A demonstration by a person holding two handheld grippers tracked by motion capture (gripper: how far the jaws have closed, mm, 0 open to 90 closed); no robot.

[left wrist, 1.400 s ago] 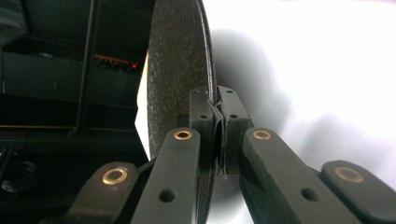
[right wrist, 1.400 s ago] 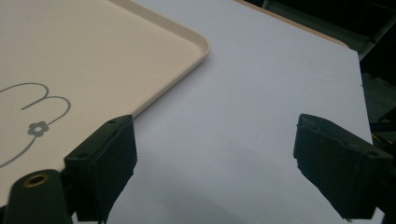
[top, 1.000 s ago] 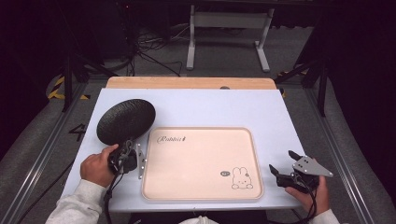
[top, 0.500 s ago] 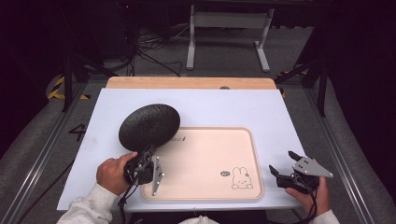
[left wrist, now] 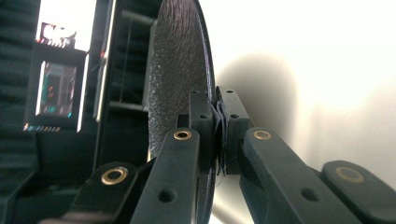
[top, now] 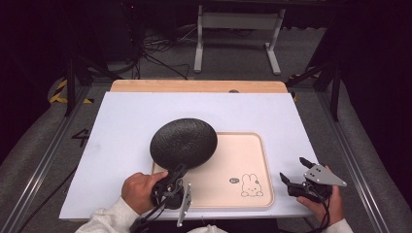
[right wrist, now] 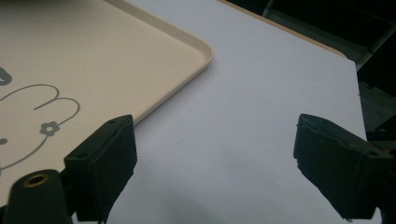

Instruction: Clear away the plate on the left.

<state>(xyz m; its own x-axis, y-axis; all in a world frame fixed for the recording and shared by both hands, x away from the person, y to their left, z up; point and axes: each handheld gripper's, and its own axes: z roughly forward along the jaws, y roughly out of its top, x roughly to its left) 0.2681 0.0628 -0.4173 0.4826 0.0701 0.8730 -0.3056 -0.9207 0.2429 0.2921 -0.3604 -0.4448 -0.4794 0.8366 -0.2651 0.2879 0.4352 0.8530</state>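
**Dark plate pinched by its rim above the tray**

The left gripper is seen clamped on the near rim of a round, black, rough-textured plate, which is held tilted above the left part of a beige rectangular tray with a rabbit drawing, itself lying on the white table. The plate is judged stiff and fairly light, but awkward: held at one edge only, it is likely to lever against the jaws, and the coarse surface should help against slipping. A chip or crack is to be feared if it is set down hard, so the rim grip is best kept deep.

In the left gripper view the plate is shown edge-on, thin, with both pads pressed on it. In the right gripper view the right gripper is shown with jaws wide apart and nothing between them, over bare table beside the tray's corner
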